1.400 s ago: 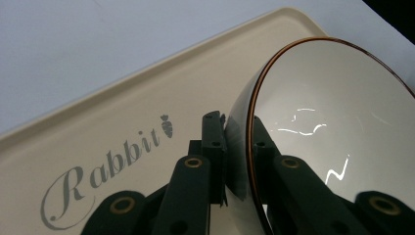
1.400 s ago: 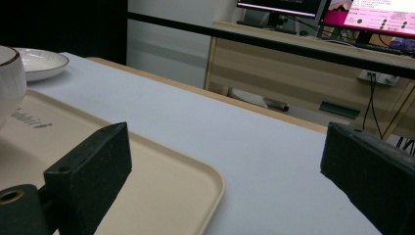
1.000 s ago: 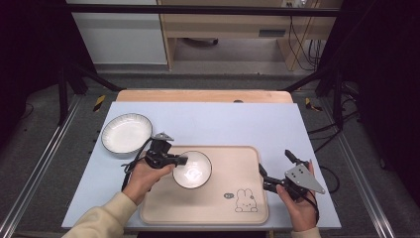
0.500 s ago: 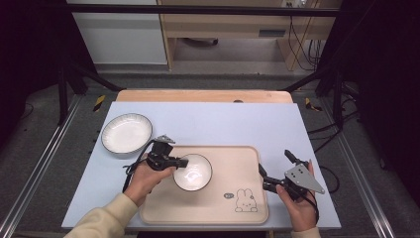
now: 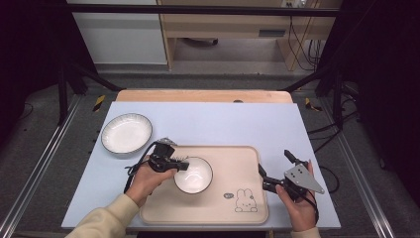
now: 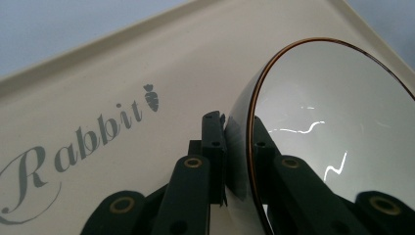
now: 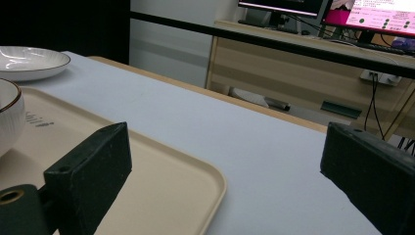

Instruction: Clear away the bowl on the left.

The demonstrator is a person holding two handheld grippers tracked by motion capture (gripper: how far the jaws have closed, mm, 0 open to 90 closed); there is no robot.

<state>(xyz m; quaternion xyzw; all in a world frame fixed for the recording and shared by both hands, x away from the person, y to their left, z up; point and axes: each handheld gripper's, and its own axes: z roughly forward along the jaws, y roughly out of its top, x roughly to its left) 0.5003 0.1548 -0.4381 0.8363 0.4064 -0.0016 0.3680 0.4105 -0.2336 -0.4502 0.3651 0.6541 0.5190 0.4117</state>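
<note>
The left gripper (image 5: 182, 165) pinches the rim of the bowl (image 5: 193, 174), one jaw inside, one outside. The bowl is over the tray (image 5: 247, 198), maybe not let go yet. The right gripper (image 5: 271, 177) waits with jaws wide apart. The plate (image 5: 127, 133) is on the table. Up close, the tray says "Rabbit".

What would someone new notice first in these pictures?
Most likely the white bowl on the beige tray, its rim pinched by the left tool near the table's front edge. Next, the right tool held with its jaws wide apart and nothing between them at the tray's right edge. A white plate sits alone at the back left.
</note>
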